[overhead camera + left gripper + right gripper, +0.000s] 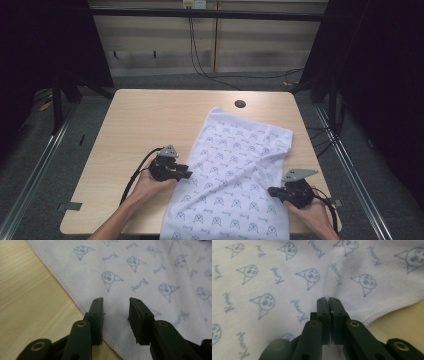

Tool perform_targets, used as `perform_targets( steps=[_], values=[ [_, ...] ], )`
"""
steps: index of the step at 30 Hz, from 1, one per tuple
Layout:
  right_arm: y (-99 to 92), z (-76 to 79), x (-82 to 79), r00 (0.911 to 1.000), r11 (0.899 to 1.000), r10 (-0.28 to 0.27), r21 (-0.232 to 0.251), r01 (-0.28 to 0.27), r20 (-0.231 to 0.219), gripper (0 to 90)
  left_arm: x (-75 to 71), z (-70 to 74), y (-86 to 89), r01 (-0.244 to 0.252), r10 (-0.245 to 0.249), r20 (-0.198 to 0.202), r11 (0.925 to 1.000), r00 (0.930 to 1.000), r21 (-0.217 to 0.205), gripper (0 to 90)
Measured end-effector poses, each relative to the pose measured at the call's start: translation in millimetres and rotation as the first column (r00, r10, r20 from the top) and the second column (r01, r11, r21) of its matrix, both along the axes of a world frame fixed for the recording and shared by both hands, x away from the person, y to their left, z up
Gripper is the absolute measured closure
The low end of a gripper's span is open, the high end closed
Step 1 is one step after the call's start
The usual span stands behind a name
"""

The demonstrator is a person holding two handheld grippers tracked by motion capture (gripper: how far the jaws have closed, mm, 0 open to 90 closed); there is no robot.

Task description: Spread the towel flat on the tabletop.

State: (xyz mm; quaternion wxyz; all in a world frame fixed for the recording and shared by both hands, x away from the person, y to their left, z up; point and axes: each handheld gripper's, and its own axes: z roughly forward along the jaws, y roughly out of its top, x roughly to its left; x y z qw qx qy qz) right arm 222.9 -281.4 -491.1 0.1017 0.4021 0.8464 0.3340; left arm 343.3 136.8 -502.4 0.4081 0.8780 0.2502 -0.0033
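Note:
A white cloth [235,165] printed with small blue faces and words lies spread over the right half of the wooden table [150,115] and hangs over the near edge. My left gripper [186,172] rests at the cloth's left edge. In the left gripper view its jaws stand apart above the stitched hem of the cloth [150,270], and my left gripper [116,307] holds nothing. My right gripper [272,191] is at the cloth's right edge near the front. There my right gripper [328,300] is shut, with a thin fold of the cloth [287,277] pinched between the tips.
A dark round hole [240,104] sits in the tabletop just beyond the cloth's far corner. Bare wood lies to the left of the cloth. Cables run along the floor behind the table, and metal rails flank it on both sides.

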Motion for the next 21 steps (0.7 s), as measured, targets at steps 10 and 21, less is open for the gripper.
perform_targets(
  steps=[10,21],
  values=[
    [-14.5,4.2,-38.2,0.9991,0.996,0.015,0.085,-0.011,-0.04,85.2,-40.1,3.8,22.8,0.05,-0.049,-0.03,0.998,0.9983,0.038,87.1],
    [-0.6,11.7,-26.6,0.9988,0.992,0.038,0.119,-0.042,0.032,73.6,-80.6,6.3,45.6,0.093,-0.092,-0.101,0.9957,0.9906,0.005,83.4]
  ],
)
